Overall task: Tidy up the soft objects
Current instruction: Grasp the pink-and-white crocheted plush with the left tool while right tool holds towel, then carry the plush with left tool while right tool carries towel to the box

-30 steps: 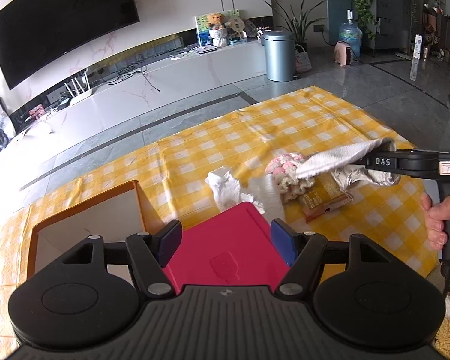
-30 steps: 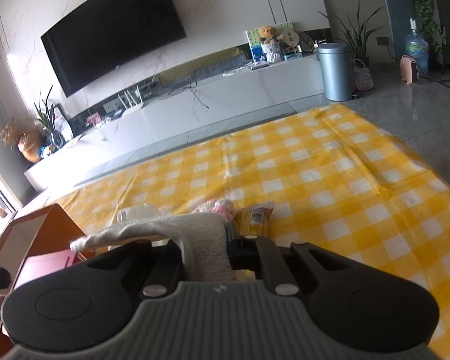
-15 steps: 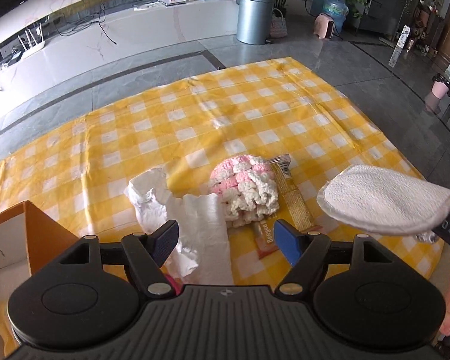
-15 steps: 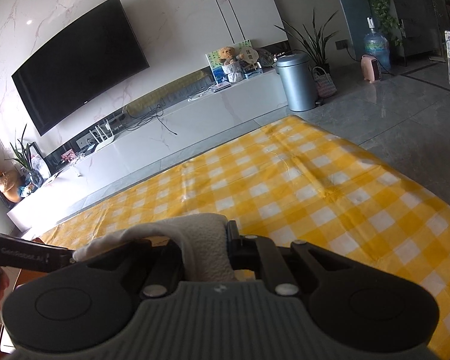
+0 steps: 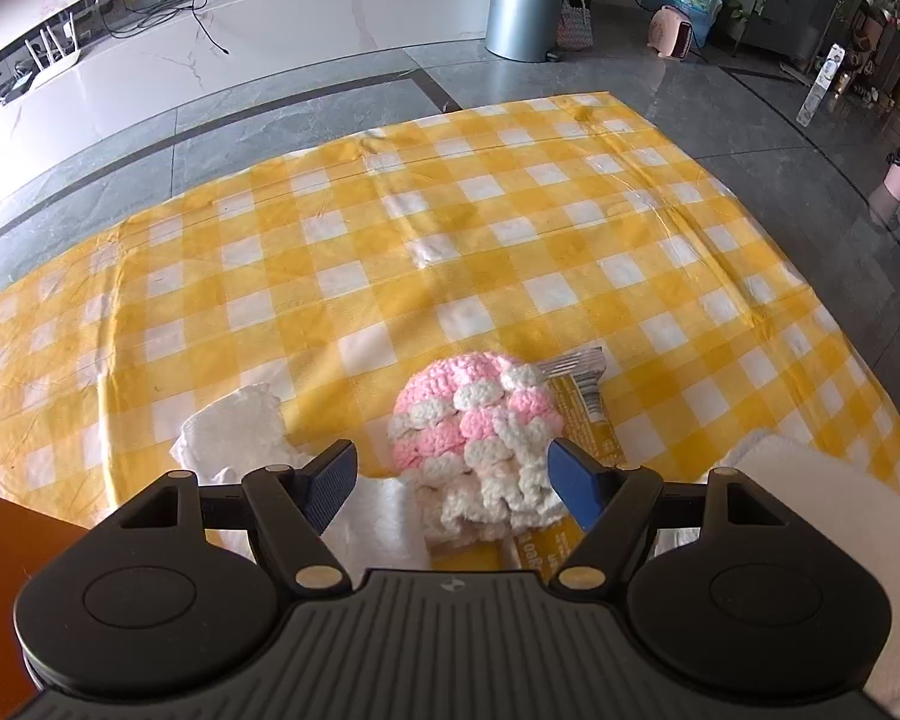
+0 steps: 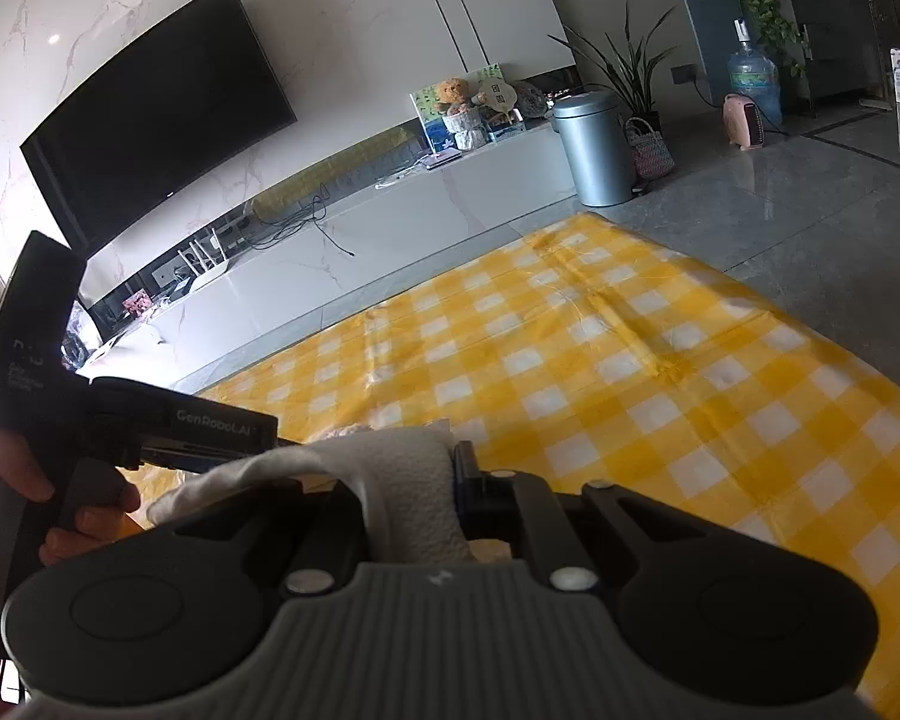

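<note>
Left wrist view shows a yellow-and-white checked cloth (image 5: 450, 252) spread over the grey tiled floor (image 5: 720, 96), with a white TV console (image 5: 240, 42) and a grey bin (image 5: 525, 3) beyond it. On the cloth's near part lies a pink-and-white crocheted piece (image 5: 474, 438), resting partly on a yellow snack wrapper (image 5: 579, 402); a crumpled white cloth (image 5: 240, 432) lies just to its left, apart from it at the top. The left gripper (image 5: 453, 480) hangs above these with its blue-padded fingers (image 5: 573, 480) spread wide, holding nothing, the crocheted piece showing between them. An orange box edge (image 5: 6, 516) shows at the lower left. In the right wrist view, the right gripper (image 6: 411, 498) has its fingers closed on a white towel (image 6: 402, 480), which droops to the left over the checked cloth (image 6: 630, 360); the same towel (image 5: 834, 516) appears at the lower right of the left view.
</note>
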Tool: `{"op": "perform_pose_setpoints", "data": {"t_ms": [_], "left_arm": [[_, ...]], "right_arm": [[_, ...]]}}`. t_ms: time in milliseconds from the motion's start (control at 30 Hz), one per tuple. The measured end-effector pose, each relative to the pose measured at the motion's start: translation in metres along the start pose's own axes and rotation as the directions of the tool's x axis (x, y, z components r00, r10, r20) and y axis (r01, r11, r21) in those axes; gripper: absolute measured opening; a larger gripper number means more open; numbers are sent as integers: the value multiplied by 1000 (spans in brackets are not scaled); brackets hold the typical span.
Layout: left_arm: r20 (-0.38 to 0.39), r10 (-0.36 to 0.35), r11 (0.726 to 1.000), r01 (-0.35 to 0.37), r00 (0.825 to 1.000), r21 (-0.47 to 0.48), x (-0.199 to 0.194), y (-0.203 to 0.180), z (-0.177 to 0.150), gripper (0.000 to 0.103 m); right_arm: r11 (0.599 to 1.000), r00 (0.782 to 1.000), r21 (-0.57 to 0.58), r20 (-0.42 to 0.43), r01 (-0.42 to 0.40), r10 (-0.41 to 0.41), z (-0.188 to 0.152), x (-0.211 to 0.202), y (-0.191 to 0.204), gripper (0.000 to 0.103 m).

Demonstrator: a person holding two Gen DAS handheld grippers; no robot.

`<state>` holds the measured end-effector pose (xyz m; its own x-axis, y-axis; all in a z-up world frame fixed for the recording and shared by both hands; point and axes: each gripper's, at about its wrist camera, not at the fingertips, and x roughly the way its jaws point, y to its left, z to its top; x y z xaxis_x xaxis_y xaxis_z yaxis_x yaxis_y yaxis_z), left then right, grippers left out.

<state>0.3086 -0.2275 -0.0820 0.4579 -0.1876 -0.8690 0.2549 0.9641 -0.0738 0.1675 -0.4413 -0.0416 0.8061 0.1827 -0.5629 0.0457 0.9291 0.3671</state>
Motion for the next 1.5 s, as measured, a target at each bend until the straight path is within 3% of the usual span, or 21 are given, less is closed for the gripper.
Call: {"op": "perform_pose_setpoints", "data": {"t_ms": [100,267,433,533,600,667,800,933,1067,1267,1400,1500], "left_arm": [[7,-23,999,23,1000,-45,15,0,7,86],[-37,-1,1000,1,999,-26,42,-6,12,94],[-64,21,999,-24,998,-45,58,-7,9,93],[-26,18,1000,-19,999,-15,54,-10,5,77],[-24,38,999,-38,999,6,50,-15,5,57],[-28,37,999,-37,999,22,44,-19,7,46],[26,61,997,-62,998,46,29,-27,3,39],[111,-8,1000,8,994,5,4,-21,0,38],[255,-27,1000,27,966,4,-31,-19,-4,39],[380,-67,995,90,923,-44,-87,-3,-14,39],[455,-55,993,97,889,-68,-124,4,-26,39],[494,-96,983,161,864,-91,-148,14,-36,39]], "right_arm": [[1000,1000,12,-10,5,-5,-1,2,-4,6],[1000,999,10,-33,23,-22,-3,9,-5,6],[1000,999,12,-46,23,-22,-3,12,-5,6],[1000,998,10,-52,28,-27,-4,14,-5,6],[1000,998,8,-53,30,-30,-4,15,-5,6],[1000,998,5,-52,31,-31,-3,15,-4,6],[999,998,-3,-46,36,-36,-4,13,-2,6],[999,999,-11,-30,31,-32,-2,8,1,6],[999,999,-20,-17,40,-40,0,5,6,6],[999,999,-34,0,32,-32,2,0,12,6],[999,999,-36,8,38,-38,3,-3,14,6],[999,999,-39,18,33,-32,3,-7,17,6]]}}
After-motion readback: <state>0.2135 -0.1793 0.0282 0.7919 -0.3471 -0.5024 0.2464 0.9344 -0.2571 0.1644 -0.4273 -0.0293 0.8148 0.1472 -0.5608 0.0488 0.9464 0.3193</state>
